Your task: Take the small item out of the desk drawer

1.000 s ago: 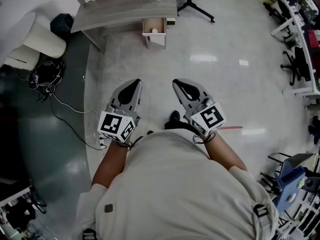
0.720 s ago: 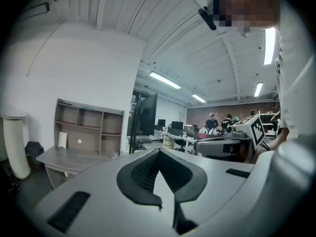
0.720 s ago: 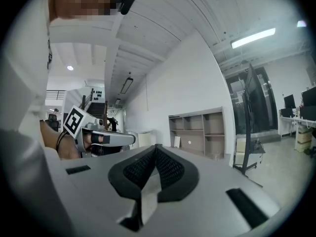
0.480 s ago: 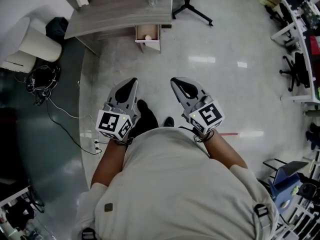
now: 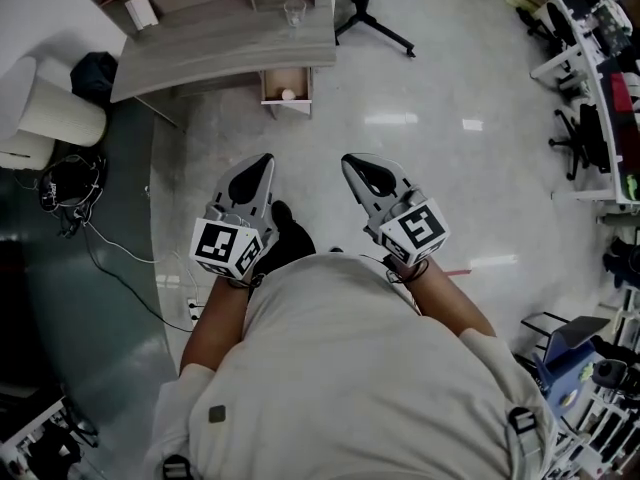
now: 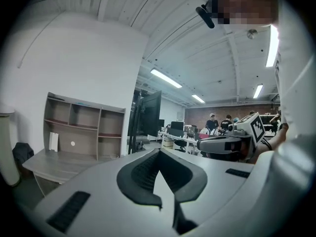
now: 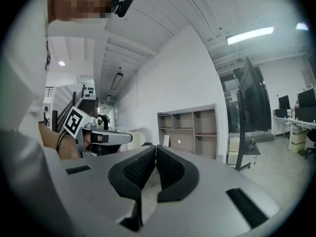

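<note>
- Lying in the open drawer point(image 5: 287, 107), the small item point(image 5: 288, 94) is a pale, roundish thing against the drawer's floor. It is too small in the head view for me to make out a long axis, so I cannot plan a grip direction from that.
- The drawer hangs under the right end of the worktop point(image 5: 220, 43) and is pulled out toward me. A glass point(image 5: 294, 10) stands on the worktop just behind it.
- From where I stand the item lies straight ahead and well apart from both hands, with a stretch of bare floor point(image 5: 420, 118) in between. I judge that the coming move is a walk-up, not a reach.
- Sideways, the drawer sits almost in line with my left fingers point(image 5: 265, 159) and off to the left of my right fingers point(image 5: 350, 160). That makes the left hand slightly the nearer one, though neither is close.
- Both hands are held out in front of my chest, side by side, pointing roughly level toward the worktop.
- My left fingers point(image 6: 158, 151) are clenched, the dark pads meeting at the tips with nothing between them.
- My right fingers point(image 7: 155, 148) are clenched too, pad against pad, and they hold nothing.
- Neither gripper view shows the item. Each looks over its own fingers at the shelves and the room beyond.
- I judge that whichever hand goes in must first release its fingers before dipping into the drawer from above.
</note>
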{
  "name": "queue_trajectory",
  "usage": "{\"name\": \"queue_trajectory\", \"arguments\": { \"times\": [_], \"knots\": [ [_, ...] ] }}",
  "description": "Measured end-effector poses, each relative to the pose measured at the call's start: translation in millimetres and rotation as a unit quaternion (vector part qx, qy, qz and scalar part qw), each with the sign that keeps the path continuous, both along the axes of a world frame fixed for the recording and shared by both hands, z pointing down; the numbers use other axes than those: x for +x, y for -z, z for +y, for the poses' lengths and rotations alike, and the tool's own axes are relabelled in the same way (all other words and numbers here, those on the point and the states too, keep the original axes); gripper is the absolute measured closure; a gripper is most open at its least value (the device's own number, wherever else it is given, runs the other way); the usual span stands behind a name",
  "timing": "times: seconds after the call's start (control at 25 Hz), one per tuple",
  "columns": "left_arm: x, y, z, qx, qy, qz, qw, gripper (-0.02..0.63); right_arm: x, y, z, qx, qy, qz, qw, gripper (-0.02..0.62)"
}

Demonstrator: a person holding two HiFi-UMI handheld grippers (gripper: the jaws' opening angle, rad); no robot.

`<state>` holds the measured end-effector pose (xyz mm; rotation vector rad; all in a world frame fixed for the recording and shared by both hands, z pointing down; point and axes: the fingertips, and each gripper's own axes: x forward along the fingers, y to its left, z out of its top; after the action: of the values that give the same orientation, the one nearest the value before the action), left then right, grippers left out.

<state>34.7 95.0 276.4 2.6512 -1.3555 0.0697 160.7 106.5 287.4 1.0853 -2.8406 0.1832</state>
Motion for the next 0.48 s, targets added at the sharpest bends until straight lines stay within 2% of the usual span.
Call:
{"name": "queue_trajectory", "arguments": {
  "times": [0.2,0.48],
  "knots": [
    [-47,-11,-60,-0.011,-0.007,0.009,0.9999,0.591,-46,-6,-65,-0.015,0.003,-0.001,1.000,0.574],
    [-107,-23,-126,-0.023,-0.021,0.017,0.9994,0.591,-100,-22,-136,-0.042,-0.018,0.010,0.999,0.572]
  ]
}}
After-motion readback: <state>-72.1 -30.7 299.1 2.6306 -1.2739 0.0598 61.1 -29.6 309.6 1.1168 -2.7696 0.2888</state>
